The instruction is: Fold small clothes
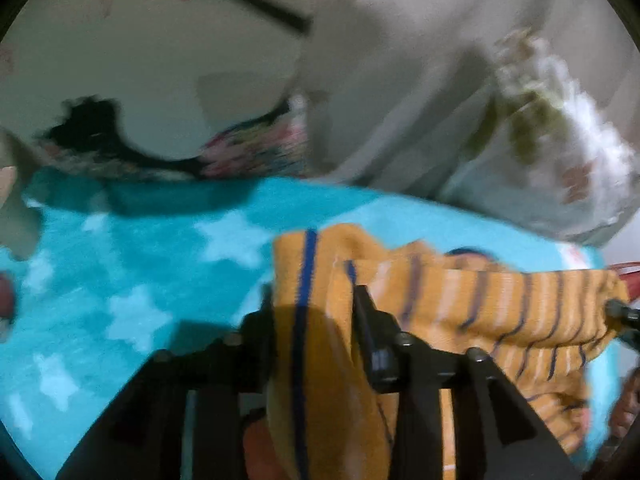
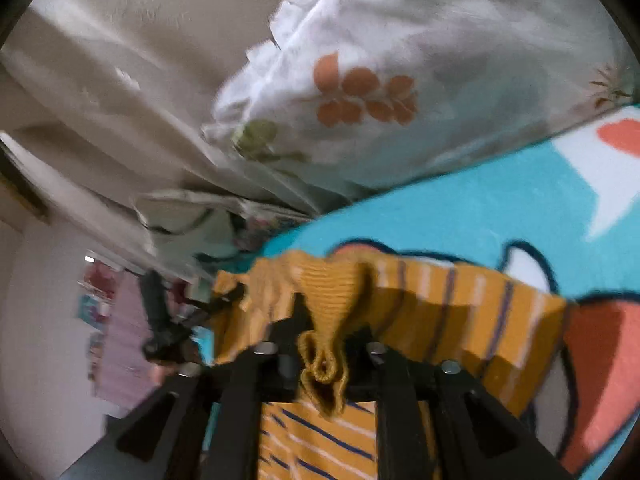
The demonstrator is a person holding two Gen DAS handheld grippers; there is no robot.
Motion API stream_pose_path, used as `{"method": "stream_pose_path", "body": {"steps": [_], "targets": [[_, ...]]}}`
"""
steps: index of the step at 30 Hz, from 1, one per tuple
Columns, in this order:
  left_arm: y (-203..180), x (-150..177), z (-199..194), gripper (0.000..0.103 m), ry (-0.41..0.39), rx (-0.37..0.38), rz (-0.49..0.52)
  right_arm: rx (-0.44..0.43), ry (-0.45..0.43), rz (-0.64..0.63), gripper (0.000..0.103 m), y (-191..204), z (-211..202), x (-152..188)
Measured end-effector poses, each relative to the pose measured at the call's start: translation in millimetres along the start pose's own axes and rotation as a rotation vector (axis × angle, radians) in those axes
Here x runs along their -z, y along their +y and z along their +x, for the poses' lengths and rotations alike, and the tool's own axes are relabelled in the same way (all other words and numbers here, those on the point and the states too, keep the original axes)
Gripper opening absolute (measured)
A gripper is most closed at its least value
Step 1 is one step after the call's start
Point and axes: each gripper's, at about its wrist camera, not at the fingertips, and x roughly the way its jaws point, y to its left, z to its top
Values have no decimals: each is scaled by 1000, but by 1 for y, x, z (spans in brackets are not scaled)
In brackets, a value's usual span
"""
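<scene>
1. You hold one small garment, an orange knit top with navy and white stripes [image 1: 440, 304], stretched between your two tools above a turquoise star-print blanket [image 1: 140, 280] on the bed.
2. Your left tool [image 1: 314, 300] has a hem fold of the striped top between its fingers; the cloth fills the gap, so it reads as grasped, though blur hides how firmly.
3. Your right tool [image 2: 326, 322] has a bunched ribbed edge of the same top [image 2: 460, 312] between its fingers, with a loop of cloth hanging down through the gap.
4. The relation that matters: the top's long axis runs from one tool across to the other, and the rest of the cloth hangs below and towards you.
5. Neither hand is nearer; each holds one end.
6. A floral pillow [image 2: 380, 80] lies beyond the blanket's far edge, well apart from the top.
7. My judgement: the coming move is to lay the span flat on the blanket.
</scene>
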Motion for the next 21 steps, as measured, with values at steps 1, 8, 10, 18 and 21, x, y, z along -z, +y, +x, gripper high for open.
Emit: {"method": "stream_pose_path", "body": {"steps": [1,8,10,18,21], "targets": [[2,4,-1,37,1,-29,12,70,-10,-22,47,-1,-2,4],[38,35,-34,81,-109,164,-68,161,-118,25,82,-45,-60,28],[40,38,-30,85,-113,236,-82,122,-82,62,82,-58,-54,33],[2,40,23,93,14,367,-32,-32,-47,107,86,-62,13,24],[-22,45,26,92,-17,249,21,11,-53,68,59,-50,34,15]]}}
